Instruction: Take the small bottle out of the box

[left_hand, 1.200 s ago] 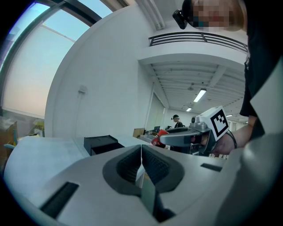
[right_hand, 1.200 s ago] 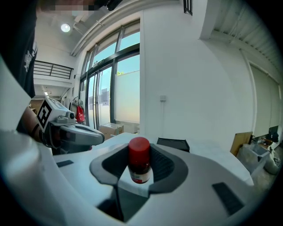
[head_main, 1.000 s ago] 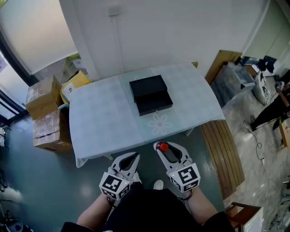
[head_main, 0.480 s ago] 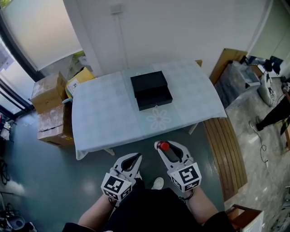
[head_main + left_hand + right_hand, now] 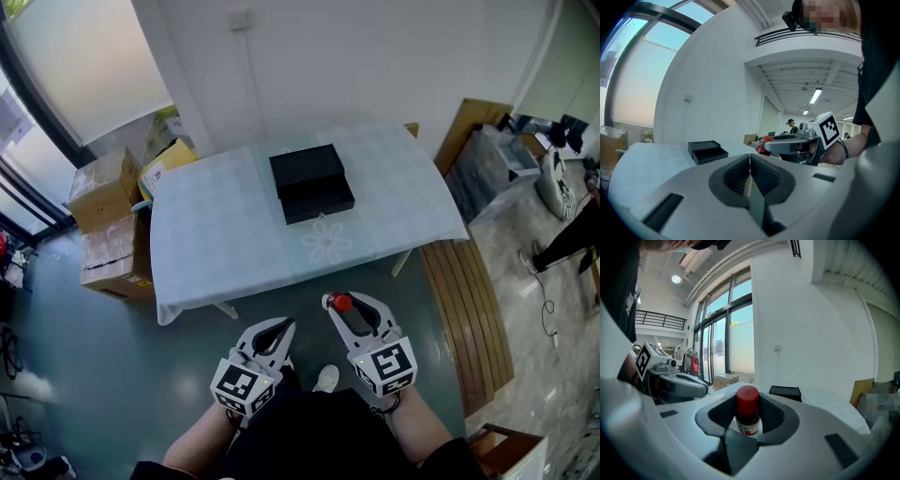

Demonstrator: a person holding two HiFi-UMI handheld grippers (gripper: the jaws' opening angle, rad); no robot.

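A small bottle with a red cap (image 5: pixel 747 413) stands upright between the jaws of my right gripper (image 5: pixel 339 306), which is shut on it; its red cap (image 5: pixel 340 303) shows in the head view. My left gripper (image 5: pixel 273 334) is beside it, jaws closed together with nothing between them (image 5: pixel 749 172). Both grippers hang in front of the table's near edge, away from it. The black box (image 5: pixel 310 182) lies on the pale table (image 5: pixel 225 234) toward its far side, lid open behind the tray; it appears also as the black box (image 5: pixel 706 151) and the black box (image 5: pixel 785 391).
Cardboard boxes (image 5: pixel 105 230) are stacked at the table's left end. A slatted wooden bench (image 5: pixel 469 305) runs along its right side. A person's shoe (image 5: pixel 326 379) shows on the green floor below the grippers. People stand far off in the room at the right.
Both grippers have drawn a little further back from the table, which now sits slightly higher in the head view. The bottle stays gripped in the right gripper.
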